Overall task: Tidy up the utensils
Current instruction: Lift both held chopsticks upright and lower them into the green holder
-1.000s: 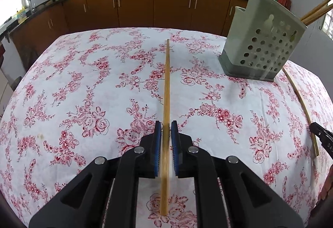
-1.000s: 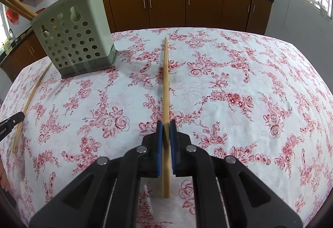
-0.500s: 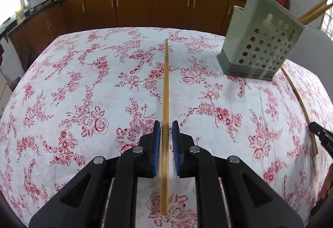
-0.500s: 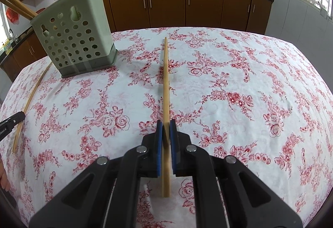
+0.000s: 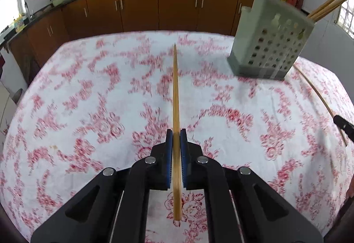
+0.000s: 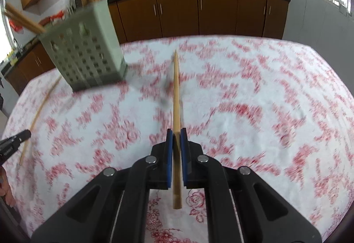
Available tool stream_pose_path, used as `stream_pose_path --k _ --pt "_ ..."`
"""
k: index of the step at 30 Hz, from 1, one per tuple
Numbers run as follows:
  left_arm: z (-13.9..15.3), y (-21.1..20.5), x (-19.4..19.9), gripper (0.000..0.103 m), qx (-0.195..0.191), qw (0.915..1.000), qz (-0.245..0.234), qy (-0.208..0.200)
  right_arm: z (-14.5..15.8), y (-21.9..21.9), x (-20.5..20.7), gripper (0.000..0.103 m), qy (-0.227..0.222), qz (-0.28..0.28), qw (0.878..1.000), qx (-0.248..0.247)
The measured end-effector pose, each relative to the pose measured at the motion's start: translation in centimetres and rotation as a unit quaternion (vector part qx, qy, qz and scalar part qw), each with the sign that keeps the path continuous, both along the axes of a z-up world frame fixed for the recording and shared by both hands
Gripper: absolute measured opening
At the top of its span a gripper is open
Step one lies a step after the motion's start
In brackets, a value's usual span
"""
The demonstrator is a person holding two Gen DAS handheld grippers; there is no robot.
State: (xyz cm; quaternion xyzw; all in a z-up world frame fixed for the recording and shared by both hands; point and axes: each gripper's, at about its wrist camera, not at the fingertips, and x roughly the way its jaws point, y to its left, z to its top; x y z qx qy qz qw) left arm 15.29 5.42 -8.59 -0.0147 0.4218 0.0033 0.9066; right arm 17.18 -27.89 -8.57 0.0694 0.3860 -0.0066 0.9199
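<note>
Both claws grip: left gripper point(image 5: 176, 140) has just closed onto its chopstick point(image 5: 176, 96), right gripper point(image 6: 176, 140) clamps another chopstick point(image 6: 176, 96), lifting off the tablecloth point(image 6: 254, 92); utensil holder point(image 6: 85, 59) at ten o'clock awaits them.

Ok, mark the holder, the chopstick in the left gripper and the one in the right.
holder point(image 5: 272, 43), left wrist view, perforated front wall
left chopstick point(image 5: 176, 96), left wrist view, mid-shaft
right chopstick point(image 6: 176, 96), right wrist view, mid-shaft

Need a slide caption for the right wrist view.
Right gripper shut on a chopstick above the floral tablecloth, green holder at left.
</note>
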Motion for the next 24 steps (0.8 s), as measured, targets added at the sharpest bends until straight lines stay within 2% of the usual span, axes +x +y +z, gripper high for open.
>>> stream_pose_path --k 7,15,24 --pt "5.5 0.6 -0.9 0.007 -0.028 0.9976 -0.007 -0.064 5.4 -1.1 -1.0 0.008 -0.070 -0.005 0.998 0.003" --pt "9.9 1.6 -1.1 0.007 -0.069 0.9903 0.001 -0.121 8.8 -2.4 -1.5 0.008 -0.118 -0.016 0.993 0.019" --pt "11.5 1.0 -1.4 0.007 -0.070 0.9873 -0.009 -0.142 10.5 -2.7 -1.7 0.008 -0.143 -0.018 0.989 0.021"
